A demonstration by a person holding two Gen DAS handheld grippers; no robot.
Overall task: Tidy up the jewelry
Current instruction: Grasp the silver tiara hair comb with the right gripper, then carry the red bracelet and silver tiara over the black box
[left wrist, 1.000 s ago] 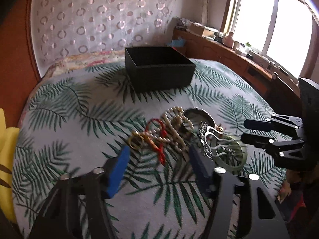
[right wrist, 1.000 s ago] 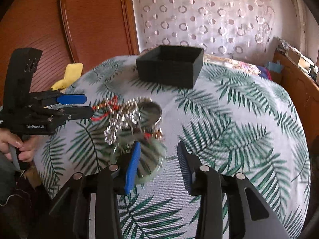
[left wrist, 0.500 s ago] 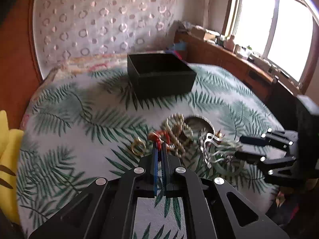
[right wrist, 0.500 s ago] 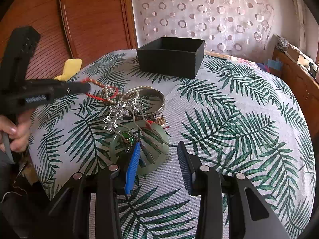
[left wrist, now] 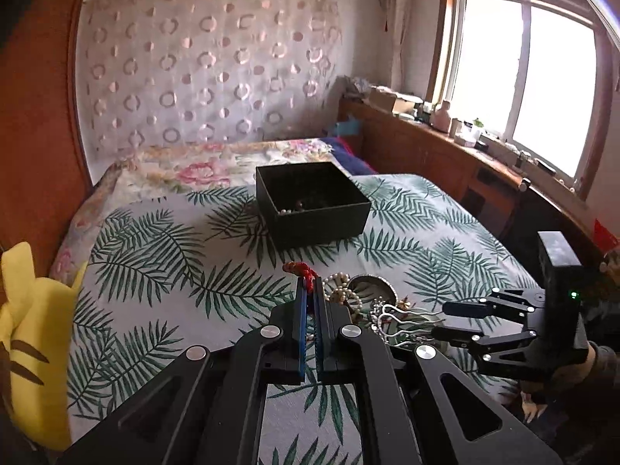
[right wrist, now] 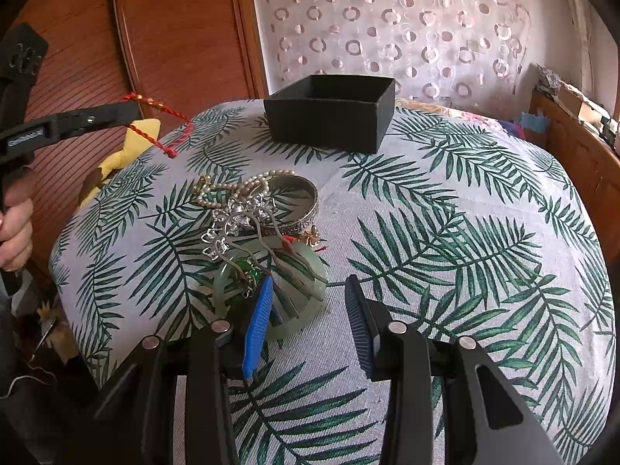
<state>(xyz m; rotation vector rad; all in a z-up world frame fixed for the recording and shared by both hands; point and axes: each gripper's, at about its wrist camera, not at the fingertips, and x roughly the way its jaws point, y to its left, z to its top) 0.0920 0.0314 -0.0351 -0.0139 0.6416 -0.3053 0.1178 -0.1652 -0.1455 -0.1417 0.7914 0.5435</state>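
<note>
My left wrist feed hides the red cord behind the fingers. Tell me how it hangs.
Observer: The red cord dangles in the air from the shut left gripper, clear of the pile.
Operator: Report the right gripper's jaws.
Observer: The right gripper is open and empty, low over the green bangle.
Operator: Say what lies on that bangle.
Observer: The prongs of a silver hairpin lie across it.

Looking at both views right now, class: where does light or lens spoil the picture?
Left wrist view: the bright window is blown out to white, hiding everything outside, and its frame bows with fisheye curvature. Right wrist view: even light, the black square box sharp, corners dark from the lens edge.
</note>
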